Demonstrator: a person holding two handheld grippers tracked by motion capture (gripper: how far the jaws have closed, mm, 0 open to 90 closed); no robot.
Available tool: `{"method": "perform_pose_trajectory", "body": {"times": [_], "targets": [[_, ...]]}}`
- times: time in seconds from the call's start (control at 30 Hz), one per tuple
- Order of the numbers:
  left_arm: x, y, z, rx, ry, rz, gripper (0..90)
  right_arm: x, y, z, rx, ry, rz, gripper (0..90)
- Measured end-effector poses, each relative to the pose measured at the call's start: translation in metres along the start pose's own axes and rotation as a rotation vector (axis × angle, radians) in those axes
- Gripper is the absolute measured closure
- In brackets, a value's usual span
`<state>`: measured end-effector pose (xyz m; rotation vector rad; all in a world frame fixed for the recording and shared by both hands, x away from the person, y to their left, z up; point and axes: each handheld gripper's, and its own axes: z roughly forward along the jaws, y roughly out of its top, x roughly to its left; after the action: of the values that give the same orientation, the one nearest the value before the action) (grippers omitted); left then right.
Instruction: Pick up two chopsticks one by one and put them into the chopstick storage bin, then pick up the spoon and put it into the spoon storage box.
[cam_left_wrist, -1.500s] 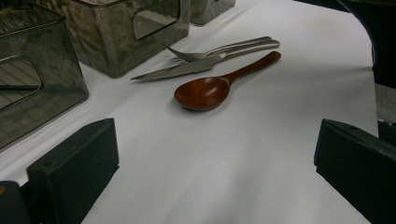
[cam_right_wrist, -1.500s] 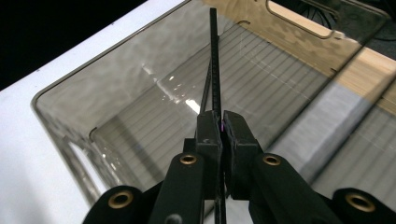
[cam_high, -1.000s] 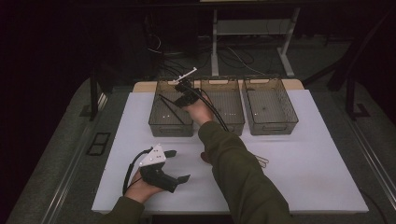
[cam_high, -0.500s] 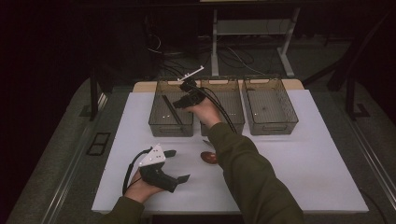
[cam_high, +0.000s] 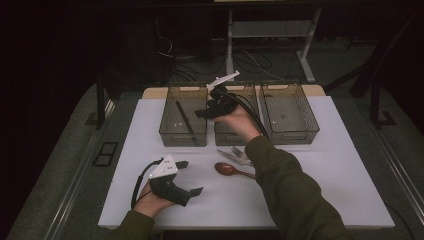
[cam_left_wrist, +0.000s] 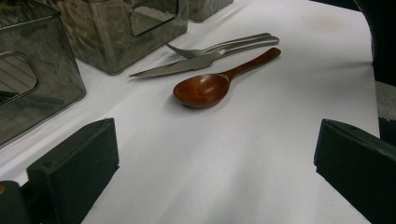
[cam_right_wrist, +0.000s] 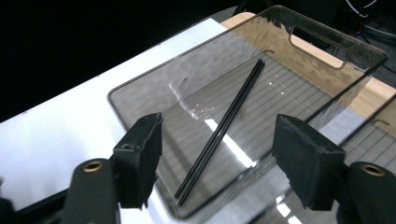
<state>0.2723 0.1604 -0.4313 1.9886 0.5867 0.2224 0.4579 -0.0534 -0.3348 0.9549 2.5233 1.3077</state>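
A pair of black chopsticks (cam_right_wrist: 224, 126) lies slantwise on the floor of the left smoky bin (cam_right_wrist: 140, 84), also seen as chopsticks (cam_high: 185, 120) in the left bin (cam_high: 170, 131). My right gripper (cam_high: 206, 112) hovers at that bin's right rim. In its own view the right gripper (cam_right_wrist: 217, 158) is open above the chopsticks; its jaws have just been opening, with nothing between the pads. My left gripper (cam_high: 192, 177) rests open at the table's front left, its jaws wide apart in the left gripper (cam_left_wrist: 210, 172) view. Ahead of it lie a wooden spoon (cam_left_wrist: 203, 88), a knife (cam_left_wrist: 187, 66) and a fork (cam_left_wrist: 219, 46).
Middle bin (cam_high: 235, 135) and right bin (cam_high: 295, 135) stand in a row beside the left one at the back of the white tabletop (cam_high: 330, 180). Spoon (cam_high: 230, 170), fork and knife (cam_high: 239, 156) lie mid-table by the person's right sleeve.
The right hand has drawn back and up to the right from over the left bin, its jaws now apart. The chopsticks lie in the bin. The left hand has stayed put.
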Motion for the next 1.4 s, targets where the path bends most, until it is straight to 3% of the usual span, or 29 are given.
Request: {"method": "perform_pose_trajectory", "body": {"times": [0.3,0.63,1.0,1.17,1.3,1.4], "targets": [[0.003,-0.001,-0.001,-0.008,0.005,-0.019,0.0,-0.007,-0.023,-0.033,-0.035,0.007,-0.040,28.0],[0.002,-0.001,-0.001,0.013,0.014,-0.009,0.0,-0.004,-0.054,-0.073,-0.086,-0.001,-0.076,27.0],[0.000,-0.001,-0.001,0.007,0.017,-0.014,0.0,-0.009,-0.101,-0.104,-0.114,-0.005,-0.042,24.9],[0.000,-0.001,-0.002,0.002,0.030,-0.022,0.0,-0.006,-0.122,-0.114,-0.124,-0.015,-0.034,19.2],[0.001,-0.004,-0.004,0.023,0.035,-0.027,0.0,-0.006,-0.142,-0.120,-0.106,-0.023,-0.015,17.6],[0.001,-0.002,-0.004,0.013,0.038,-0.033,0.0,-0.009,-0.152,-0.127,-0.088,-0.032,-0.023,17.6]]}}
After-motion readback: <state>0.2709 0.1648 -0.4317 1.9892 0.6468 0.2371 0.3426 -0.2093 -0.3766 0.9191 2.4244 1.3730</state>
